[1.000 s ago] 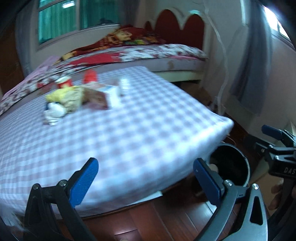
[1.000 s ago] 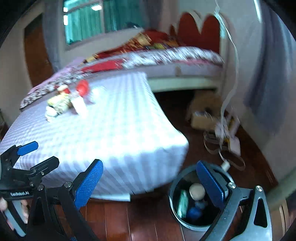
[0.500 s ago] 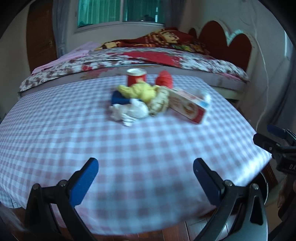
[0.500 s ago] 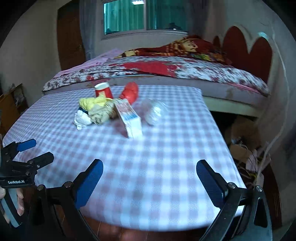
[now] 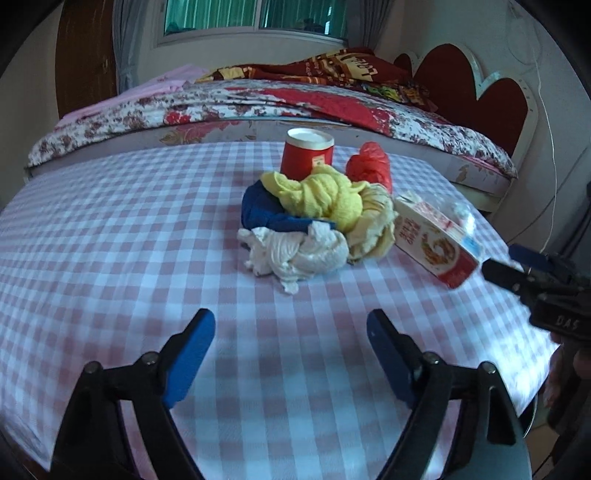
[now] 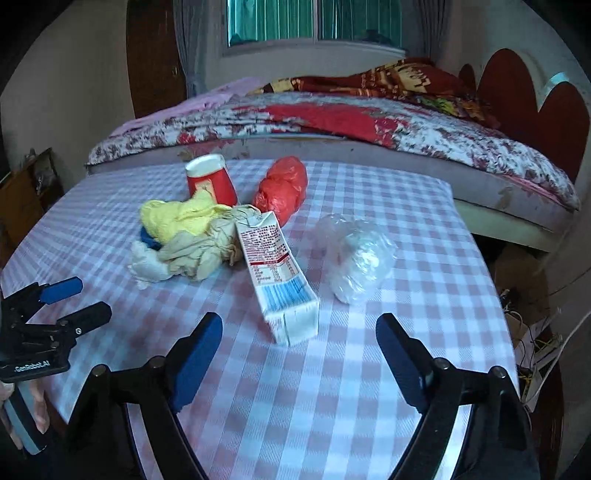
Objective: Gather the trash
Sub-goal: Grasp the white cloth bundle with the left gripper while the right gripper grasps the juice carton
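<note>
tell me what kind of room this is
Most likely a home bedroom: a bed with a floral quilt and a red heart-shaped headboard stands behind the checked-cloth table, under a curtained window.

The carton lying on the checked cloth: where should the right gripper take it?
Probably the carton near its flat bottom end, which faces the right gripper. Come from above, closing the jaws across its narrow width; its long sides are clear there.
</note>
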### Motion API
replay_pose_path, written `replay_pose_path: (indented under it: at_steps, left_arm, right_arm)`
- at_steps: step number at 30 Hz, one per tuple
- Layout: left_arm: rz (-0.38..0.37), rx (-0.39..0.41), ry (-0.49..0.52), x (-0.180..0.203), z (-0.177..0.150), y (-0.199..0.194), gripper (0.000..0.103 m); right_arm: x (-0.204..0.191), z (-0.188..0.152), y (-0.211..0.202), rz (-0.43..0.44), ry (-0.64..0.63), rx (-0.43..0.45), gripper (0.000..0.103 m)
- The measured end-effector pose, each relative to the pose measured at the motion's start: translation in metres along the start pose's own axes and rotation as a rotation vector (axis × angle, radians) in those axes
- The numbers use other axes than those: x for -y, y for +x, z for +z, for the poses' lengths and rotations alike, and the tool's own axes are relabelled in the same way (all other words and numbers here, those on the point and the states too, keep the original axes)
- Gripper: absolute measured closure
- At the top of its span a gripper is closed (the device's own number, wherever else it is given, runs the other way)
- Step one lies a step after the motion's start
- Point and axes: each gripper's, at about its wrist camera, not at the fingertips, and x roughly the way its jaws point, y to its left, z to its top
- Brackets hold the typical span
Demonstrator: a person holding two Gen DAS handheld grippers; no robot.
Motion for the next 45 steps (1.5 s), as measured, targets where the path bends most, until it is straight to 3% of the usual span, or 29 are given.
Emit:
replay_pose_path:
  at_steps: [3,8,13,19,21,26,29,37,45]
  left_arm:
    - [-0.007,-0.012,-0.009,-0.001,0.01,0.015,0.02]
    - [-0.033,-0.004,-0.023,0.0,0.023,0.024,0.025]
    - [-0.016,-0.043,-0.004,0.003,0.032,0.041,0.032]
    - [-0.071,-0.091,-0.074,-0.009,0.031,0.061,0.036]
    - [-0.073,-0.082,-0.073,-0.01,0.031,0.061,0.04]
    - [-0.101,-0.083,-0.073,-0.016,0.035,0.062,0.063]
    - [-0.099,-0.061,-0.059,-0.017,0.034,0.051,0.069]
    - [-0.033,0.002,-0.031,-0.029,0.02,0.015,0.071]
    - [0.008,0.108,0.022,-0.012,0.02,-0.033,0.071]
  right_arm:
    - [0.001,0.005,0.017,0.018,0.011,-0.025,0.028]
    - [-0.002,0.007,0.033,0.034,0.025,-0.035,0.03]
    - [-0.001,0.009,0.044,0.043,0.037,-0.047,0.041]
    - [-0.005,0.012,0.049,0.076,0.051,-0.047,0.053]
    - [-0.006,0.012,0.049,0.085,0.051,-0.046,0.058]
    - [-0.006,0.012,0.048,0.093,0.077,-0.044,0.061]
    - [-0.007,0.009,0.044,0.089,0.081,-0.035,0.063]
    - [-0.016,0.0,0.023,0.038,0.052,0.002,0.065]
    - [-0.018,-0.001,-0.031,0.018,0.054,0.087,0.065]
